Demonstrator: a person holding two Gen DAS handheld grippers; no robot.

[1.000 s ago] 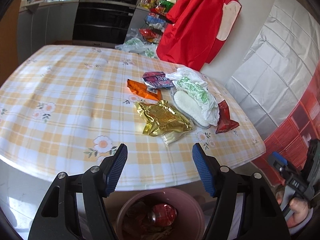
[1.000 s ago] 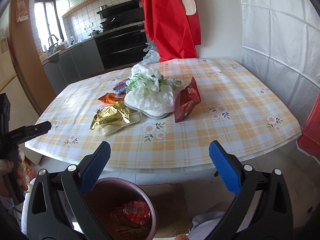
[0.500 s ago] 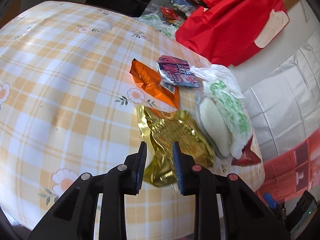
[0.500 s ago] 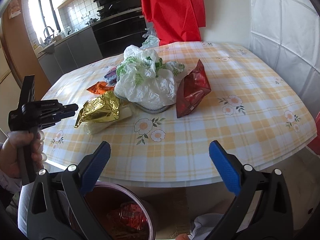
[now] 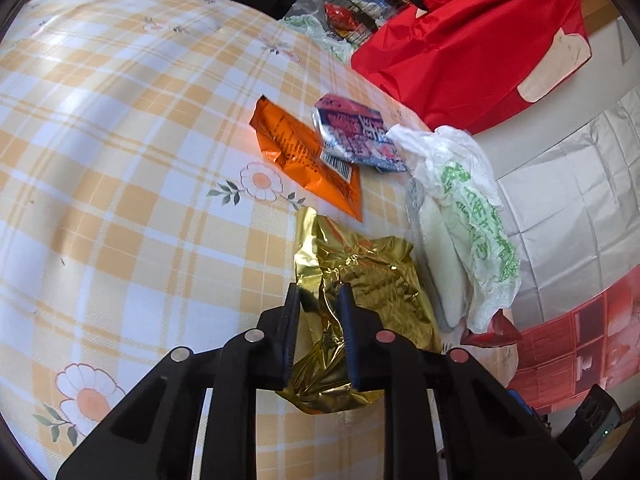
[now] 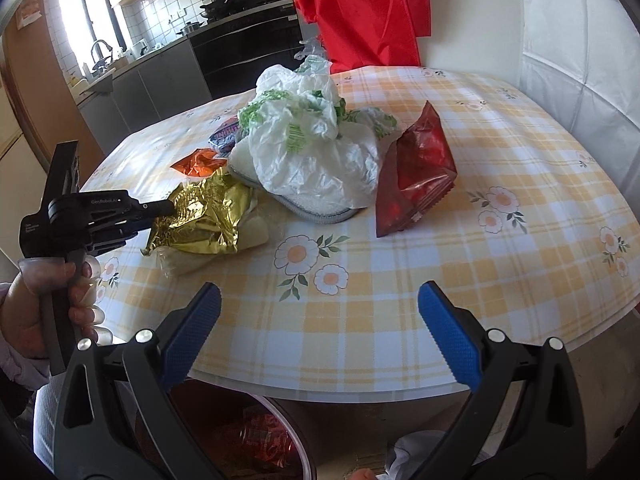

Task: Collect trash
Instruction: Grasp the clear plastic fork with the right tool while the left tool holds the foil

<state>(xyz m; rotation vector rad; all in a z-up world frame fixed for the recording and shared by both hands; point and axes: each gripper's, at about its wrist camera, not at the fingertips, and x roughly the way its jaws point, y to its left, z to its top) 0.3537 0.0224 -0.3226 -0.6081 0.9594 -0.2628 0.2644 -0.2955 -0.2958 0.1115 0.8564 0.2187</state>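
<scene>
I had the left gripper [image 5: 318, 320] closing its jaws on the near edge of the crumpled gold foil wrapper [image 5: 360, 280] lying on the checked tablecloth [image 5: 120, 160], while the right gripper [image 6: 320, 328] hung wide and empty over the maroon trash bin [image 6: 280, 440], ready for the drop.

Crumpled gold foil wrapper [image 5: 360, 280] lies flat on table w/ orange [image 5: 304, 160], red [image 6: 412, 172] packets nearby — white bag [image 6: 316, 152] between.

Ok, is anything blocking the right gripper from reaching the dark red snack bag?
Nothing visible does. The right gripper stands open at the near table edge, and only bare tablecloth lies between it and the dark red snack bag. The white plastic bag sits beside it.
</scene>
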